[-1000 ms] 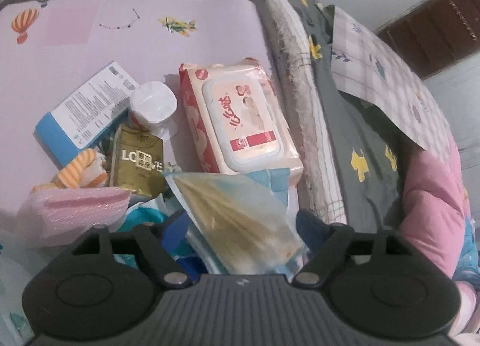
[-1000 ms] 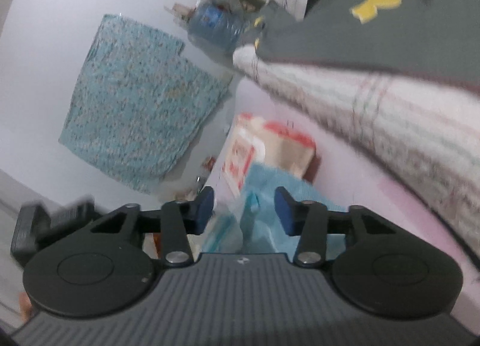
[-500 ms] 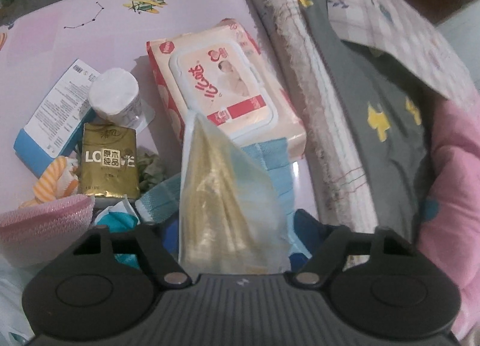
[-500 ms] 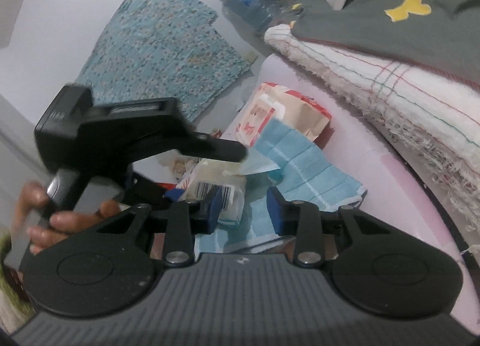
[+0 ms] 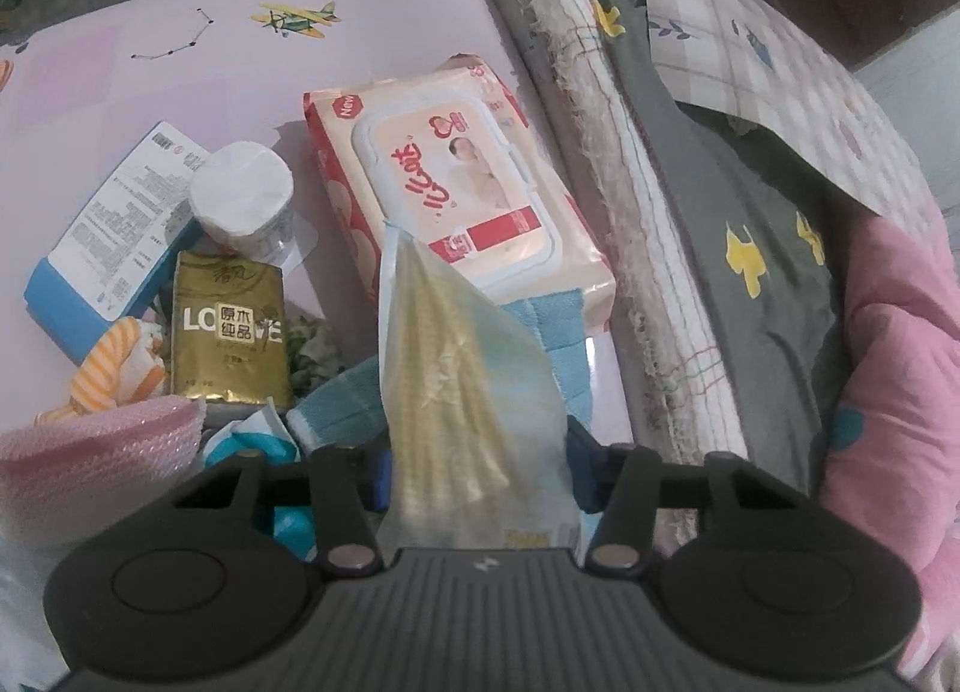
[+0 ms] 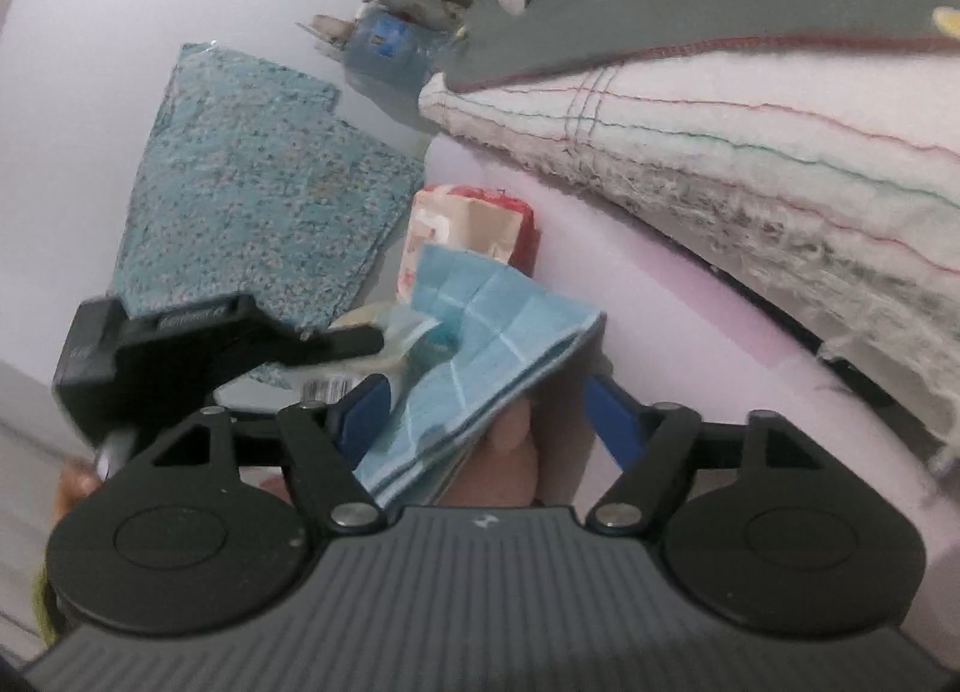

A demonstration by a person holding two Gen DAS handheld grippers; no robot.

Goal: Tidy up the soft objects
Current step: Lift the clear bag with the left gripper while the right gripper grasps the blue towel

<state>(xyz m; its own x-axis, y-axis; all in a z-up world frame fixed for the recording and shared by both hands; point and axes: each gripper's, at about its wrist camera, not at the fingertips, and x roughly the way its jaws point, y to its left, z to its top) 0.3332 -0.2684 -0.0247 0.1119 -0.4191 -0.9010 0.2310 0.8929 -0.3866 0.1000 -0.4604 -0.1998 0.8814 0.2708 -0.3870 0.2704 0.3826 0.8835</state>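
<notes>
My left gripper (image 5: pixel 477 467) is shut on a clear plastic bag of yellowish material (image 5: pixel 465 392) and holds it upright above the pile. A blue cloth (image 5: pixel 540 332) lies beneath it, beside the wet-wipes pack (image 5: pixel 456 194). In the right wrist view, my right gripper (image 6: pixel 486 410) is open with its blue pads on either side of the folded blue cloth (image 6: pixel 486 344). The left gripper's black body (image 6: pixel 180 356) shows at the left there, with the wipes pack (image 6: pixel 474 224) behind.
On the pink mat (image 5: pixel 180 32) lie a gold tissue pack (image 5: pixel 225 332), a white roll (image 5: pixel 240 194), a blue-white box (image 5: pixel 114 230), an orange striped cloth (image 5: pixel 114 368) and a pink foam piece (image 5: pixel 96 440). Folded blankets (image 5: pixel 690 212) rise on the right.
My left gripper lifted the plastic bag upright and held it. My right gripper swung toward the pile, opened wider and came around the blue cloth.
</notes>
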